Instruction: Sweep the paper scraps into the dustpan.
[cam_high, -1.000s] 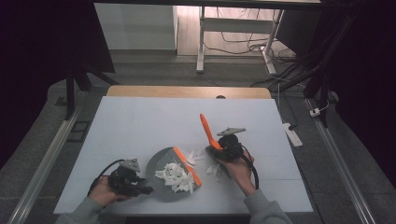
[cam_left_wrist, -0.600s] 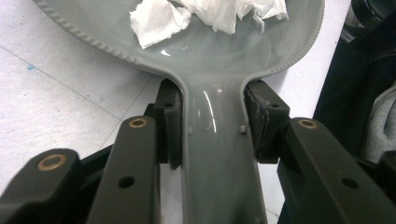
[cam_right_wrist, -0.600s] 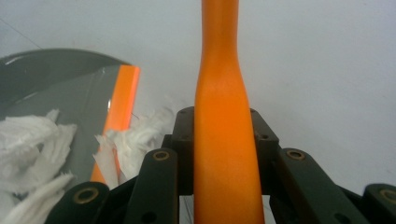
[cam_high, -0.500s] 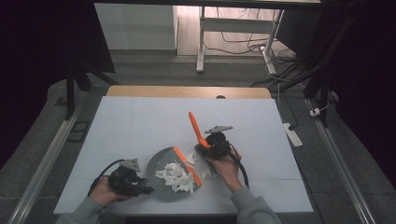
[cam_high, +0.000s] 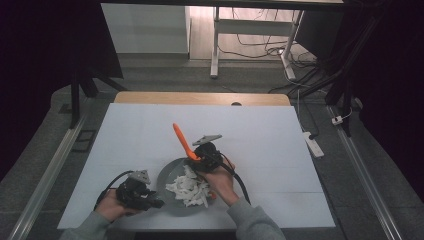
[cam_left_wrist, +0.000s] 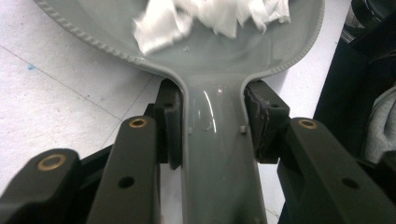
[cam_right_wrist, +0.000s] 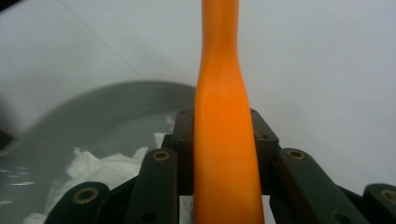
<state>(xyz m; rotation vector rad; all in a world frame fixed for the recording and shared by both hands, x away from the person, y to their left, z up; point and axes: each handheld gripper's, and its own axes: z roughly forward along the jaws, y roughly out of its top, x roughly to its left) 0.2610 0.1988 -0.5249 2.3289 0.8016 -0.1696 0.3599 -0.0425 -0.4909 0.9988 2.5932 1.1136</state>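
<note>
Holding the grey pan (cam_high: 172, 182) by its handle (cam_left_wrist: 219, 154), my left gripper (cam_high: 136, 192) sits nearest me at the table's (cam_high: 260, 130) near edge, jaws clamped on the handle's two sides just below the bowl. White shreds (cam_high: 190, 186) lie heaped in the pan, touching its floor. My right gripper (cam_high: 205, 155) is just beyond the pan's far rim, jaws clamped on an orange tool (cam_high: 182, 141); in the right gripper view the orange shaft (cam_right_wrist: 223, 140) runs straight up between the pads (cam_right_wrist: 264, 140). From the high view the tool slants up and away to the left over the white table cover, its tip clear of the pan
</note>
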